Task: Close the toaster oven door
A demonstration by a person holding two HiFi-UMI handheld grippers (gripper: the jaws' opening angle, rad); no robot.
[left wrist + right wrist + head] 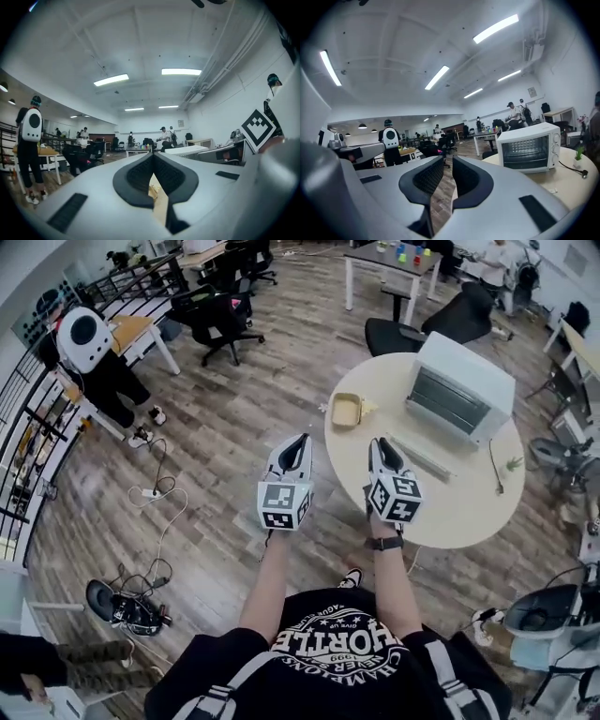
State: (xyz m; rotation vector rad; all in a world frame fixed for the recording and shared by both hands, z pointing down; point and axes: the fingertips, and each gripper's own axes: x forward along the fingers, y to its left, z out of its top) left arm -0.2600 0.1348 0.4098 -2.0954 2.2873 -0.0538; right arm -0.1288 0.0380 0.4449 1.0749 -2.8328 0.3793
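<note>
Head view, task's thing: the toaster oven (461,388) stands on the far right part of the round table (450,517), well apart from both grippers, its front turned toward the person.
Head view, door: a pale bar (422,457) lies on the table just in front of the oven, parallel to its front. It looks like the handle edge of a door dropped flat, though I cannot be sure.
Head view, risk: a lift from under that edge with jaws this narrow could slip off and let the door fall back. A hard push could slide the light oven toward the table's far rim or tug the cable (494,470) lying to its right.
Head view, side risk: a wide swing on the left could clip the yellow dish (347,409) at the table's left rim.
Head view, hands: both forearms reach forward side by side and roughly level. The left gripper (299,441) hangs over the floor (234,427) just off the table's near edge, and the right gripper (382,444) is over that edge.
Left gripper view, jaws: the pads of the left gripper (153,158) are pressed together with nothing held.
Left gripper view, aim: level, out into the room rather than at the oven.
Right gripper view, jaws: the right gripper (448,161) is parted by a narrow slit and empty, with wood floor showing through the gap.
Right gripper view, oven: the toaster oven (528,147) sits ahead and to the right on the table, its dark window facing this gripper, so the hand needs to swing right to meet the door squarely.
</note>
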